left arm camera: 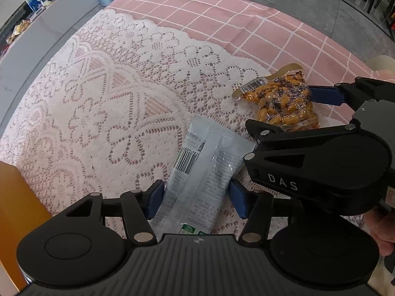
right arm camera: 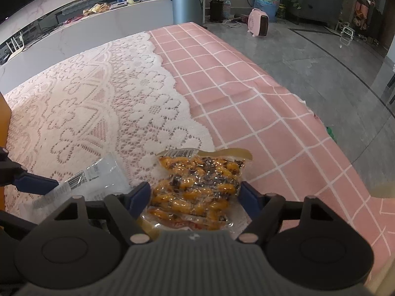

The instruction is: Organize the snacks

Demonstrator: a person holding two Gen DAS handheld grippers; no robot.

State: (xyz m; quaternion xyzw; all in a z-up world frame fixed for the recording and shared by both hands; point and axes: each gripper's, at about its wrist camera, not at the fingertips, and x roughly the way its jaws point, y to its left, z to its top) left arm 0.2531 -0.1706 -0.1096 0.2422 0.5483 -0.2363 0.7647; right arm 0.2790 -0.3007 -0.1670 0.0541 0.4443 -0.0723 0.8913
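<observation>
Straddling packets on the lace [left arm camera: 103, 103] — left gripper [left arm camera: 197, 198] spread around grey pouch [left arm camera: 205, 170], right gripper [right arm camera: 195, 197] around nut pack [right arm camera: 197, 187] — fingers gripping neither.

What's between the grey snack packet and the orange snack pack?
Only bare lace cloth between grey packet and orange pack; shows in left wrist view.
</observation>
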